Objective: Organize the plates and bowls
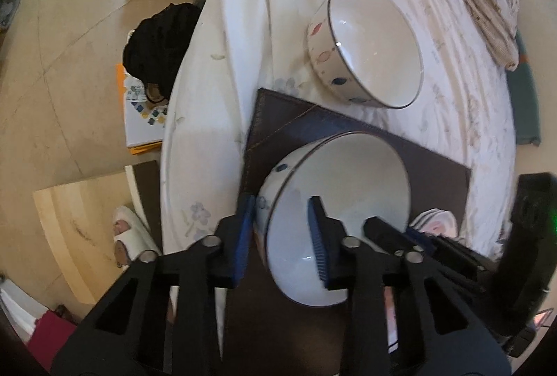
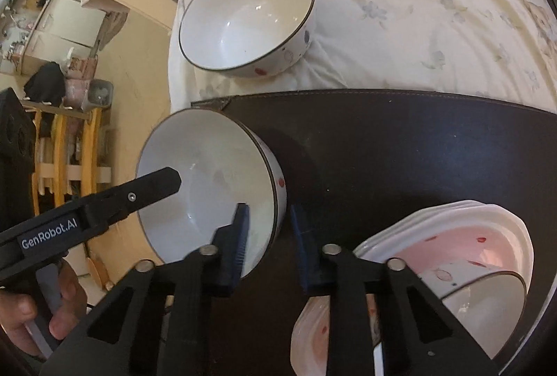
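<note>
A white bowl with a dark rim and coloured dots sits tilted on the dark brown mat. My left gripper is shut on the bowl's left wall, one pad outside and one inside. At the opposite side my right gripper is shut on the wall the same way, and its black body shows in the left wrist view. A second matching bowl stands on the bedsheet beyond the mat. A stack of pink-patterned plates with a bowl on top rests on the mat's near right.
The mat lies on a white floral bedsheet, whose edge drops to the floor on the left. A black bag, slippers and a wooden board lie on the floor. A hand holds the left gripper's handle.
</note>
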The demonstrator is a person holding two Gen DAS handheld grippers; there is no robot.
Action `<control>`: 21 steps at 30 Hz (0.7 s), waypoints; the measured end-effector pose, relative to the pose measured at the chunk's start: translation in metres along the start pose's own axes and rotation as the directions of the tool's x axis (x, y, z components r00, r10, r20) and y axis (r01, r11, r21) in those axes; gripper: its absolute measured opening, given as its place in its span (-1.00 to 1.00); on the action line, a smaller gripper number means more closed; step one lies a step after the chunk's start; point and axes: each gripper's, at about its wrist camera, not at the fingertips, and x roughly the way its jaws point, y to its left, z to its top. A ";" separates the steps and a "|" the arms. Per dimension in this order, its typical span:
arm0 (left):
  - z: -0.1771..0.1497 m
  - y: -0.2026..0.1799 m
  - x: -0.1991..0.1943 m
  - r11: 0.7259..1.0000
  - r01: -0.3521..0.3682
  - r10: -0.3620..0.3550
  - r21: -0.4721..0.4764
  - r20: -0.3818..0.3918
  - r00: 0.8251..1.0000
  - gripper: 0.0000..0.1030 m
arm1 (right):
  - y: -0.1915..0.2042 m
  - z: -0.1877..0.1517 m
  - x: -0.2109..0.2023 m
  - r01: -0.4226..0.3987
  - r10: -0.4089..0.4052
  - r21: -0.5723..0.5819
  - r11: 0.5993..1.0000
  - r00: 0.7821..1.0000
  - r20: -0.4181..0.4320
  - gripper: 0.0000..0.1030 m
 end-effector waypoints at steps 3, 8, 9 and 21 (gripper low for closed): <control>-0.001 0.000 0.001 0.999 -0.037 0.037 0.010 0.003 0.999 -0.80 | 0.002 0.001 0.000 0.032 -0.032 -0.016 0.999 0.999 0.010 -0.76; -0.003 -0.004 -0.005 1.000 -0.023 0.023 0.016 0.011 1.000 -0.80 | 0.004 0.000 -0.012 0.043 -0.041 -0.042 0.998 0.998 0.046 -0.75; -0.003 -0.007 -0.010 1.000 -0.011 0.010 0.020 0.023 1.000 -0.80 | 0.005 -0.001 -0.019 0.039 -0.036 -0.052 0.998 0.997 0.063 -0.75; -0.031 -0.076 -0.059 0.988 0.077 -0.091 0.130 0.104 0.990 -0.80 | -0.024 -0.023 -0.096 0.007 0.001 -0.051 0.999 0.987 0.162 -0.74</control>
